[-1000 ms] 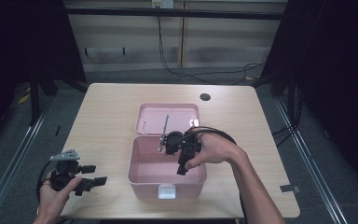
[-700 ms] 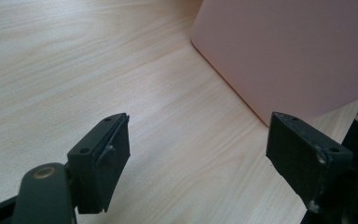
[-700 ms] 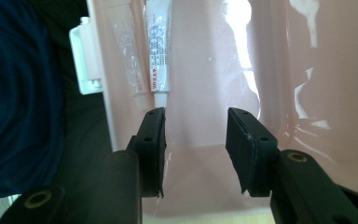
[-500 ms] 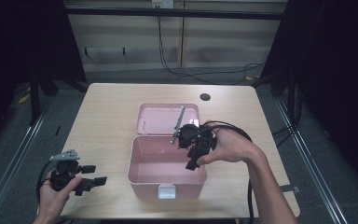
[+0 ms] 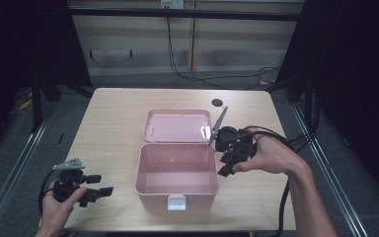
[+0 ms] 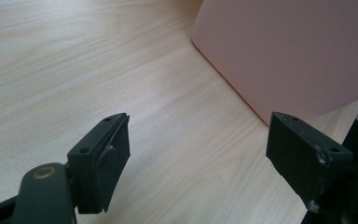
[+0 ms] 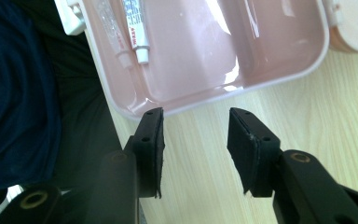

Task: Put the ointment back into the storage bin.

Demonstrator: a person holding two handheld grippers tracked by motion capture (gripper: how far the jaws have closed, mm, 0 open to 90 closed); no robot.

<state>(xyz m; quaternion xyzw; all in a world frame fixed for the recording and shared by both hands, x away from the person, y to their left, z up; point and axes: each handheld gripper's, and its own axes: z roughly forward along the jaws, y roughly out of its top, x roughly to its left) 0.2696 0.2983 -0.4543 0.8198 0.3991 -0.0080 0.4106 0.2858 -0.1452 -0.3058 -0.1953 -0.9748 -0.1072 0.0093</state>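
An open pink plastic box stands at the table's middle, its lid laid flat behind it. My right gripper hovers just past the box's right rim, jaws open and empty. In the right gripper view the right gripper looks down over the box rim, and a small white tube lies inside the box against one wall. My left gripper rests in a hand near the front left edge, open and empty. The left gripper faces the box's outer wall.
A round black grommet sits in the tabletop behind the lid. Black cables trail from the right gripper off the table's right side. Bare wood lies left of the box.
My right gripper has drawn back rightward from above the box's inside to beyond its right rim. The left gripper has stayed put.
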